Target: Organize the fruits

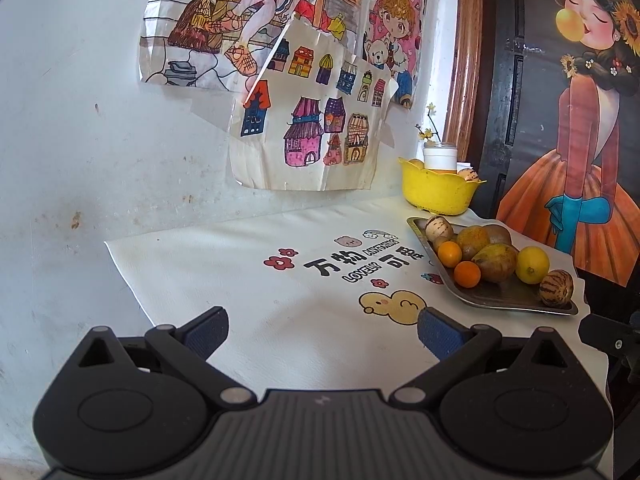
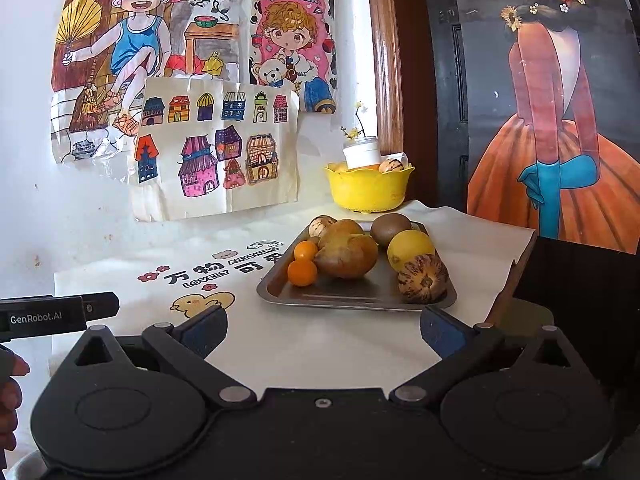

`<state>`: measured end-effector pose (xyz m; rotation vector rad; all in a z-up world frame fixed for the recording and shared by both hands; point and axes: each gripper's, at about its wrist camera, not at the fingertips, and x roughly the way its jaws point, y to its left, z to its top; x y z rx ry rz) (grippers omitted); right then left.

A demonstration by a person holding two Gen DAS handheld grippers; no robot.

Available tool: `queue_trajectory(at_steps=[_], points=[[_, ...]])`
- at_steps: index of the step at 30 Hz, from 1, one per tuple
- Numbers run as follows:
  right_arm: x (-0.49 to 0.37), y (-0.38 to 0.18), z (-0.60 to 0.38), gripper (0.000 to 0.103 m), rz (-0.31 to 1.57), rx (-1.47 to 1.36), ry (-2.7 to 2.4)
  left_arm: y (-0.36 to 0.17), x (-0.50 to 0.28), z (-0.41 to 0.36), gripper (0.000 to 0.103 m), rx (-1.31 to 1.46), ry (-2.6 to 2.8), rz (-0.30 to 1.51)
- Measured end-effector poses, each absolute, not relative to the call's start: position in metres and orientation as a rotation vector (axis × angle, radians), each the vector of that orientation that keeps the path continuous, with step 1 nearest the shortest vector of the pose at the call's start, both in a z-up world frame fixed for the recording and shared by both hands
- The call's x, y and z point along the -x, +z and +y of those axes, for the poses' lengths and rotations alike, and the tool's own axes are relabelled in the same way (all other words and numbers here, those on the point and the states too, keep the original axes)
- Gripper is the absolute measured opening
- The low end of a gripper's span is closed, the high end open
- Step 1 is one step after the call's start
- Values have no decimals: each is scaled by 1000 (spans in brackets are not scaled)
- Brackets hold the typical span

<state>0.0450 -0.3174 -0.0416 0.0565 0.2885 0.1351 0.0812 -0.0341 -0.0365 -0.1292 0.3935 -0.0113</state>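
Observation:
A metal tray (image 2: 340, 300) (image 1: 500, 302) on the white cloth holds several fruits: two small oranges (image 2: 302, 272), a brown pear (image 2: 348, 256), a lemon (image 2: 410, 248), a kiwi (image 2: 390, 228) and striped melons (image 2: 422, 280). A yellow bowl (image 2: 368, 190) (image 1: 436, 192) behind it holds a white jar and some fruit. My right gripper (image 2: 322, 330) is open and empty, just in front of the tray. My left gripper (image 1: 322, 330) is open and empty over the cloth, left of the tray.
A white wall with children's drawings (image 2: 216, 152) stands behind the table. A dark door with a painted girl (image 2: 560, 140) is at the right. The table's right edge (image 2: 516, 268) drops off beside the tray. The left gripper's body (image 2: 60, 314) shows at the right view's left side.

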Motion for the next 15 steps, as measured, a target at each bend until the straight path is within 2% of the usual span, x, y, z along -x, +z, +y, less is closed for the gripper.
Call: queue_trajectory(at_steps=[15], points=[[-46, -45, -317, 102, 297, -56, 138, -39, -81, -35, 103, 129, -13, 399]])
